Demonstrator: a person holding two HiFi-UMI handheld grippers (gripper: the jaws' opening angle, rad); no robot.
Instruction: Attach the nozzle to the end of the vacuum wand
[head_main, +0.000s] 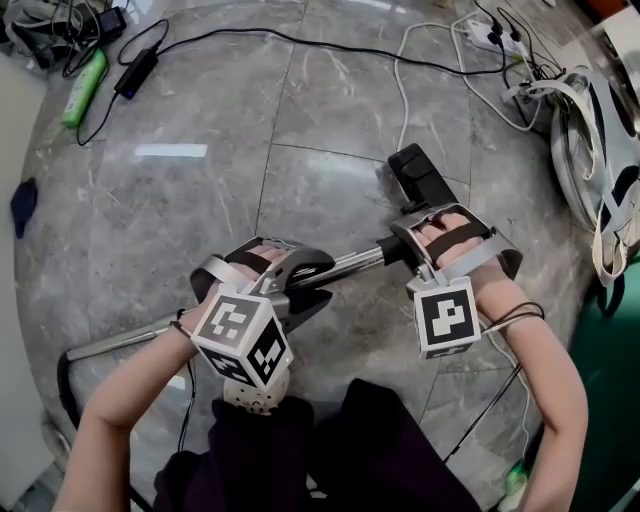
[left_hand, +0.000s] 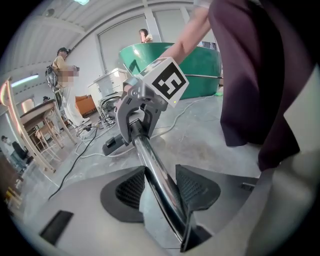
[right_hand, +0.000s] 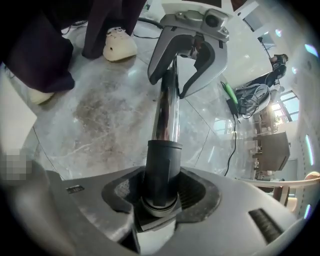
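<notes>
While the left gripper squeezes the shiny wand not far from its end, the right gripper squeezes the black collar of the nozzle. Both sets of jaws are closed on something, and neither is empty. The wand is a long thin tube. In the head view it runs from low on the left up to the right, close above the floor. The nozzle sits at its right end, right in the right gripper's jaws, so that hand is the one to move it. The collar and the wand point along the same line, and the wand's tip already goes inside the collar. I cannot tell if it is pushed all the way in. I think the next push should go straight along that line, with the two hands coming closer together. The wand is smooth, round metal like a mirror, so it may slip. The collar is dull black plastic, round like a cup. The rest of the nozzle looks flat and boxy. The left gripper's pads are dark with tiny bumps. The floor is shiny grey stone.
</notes>
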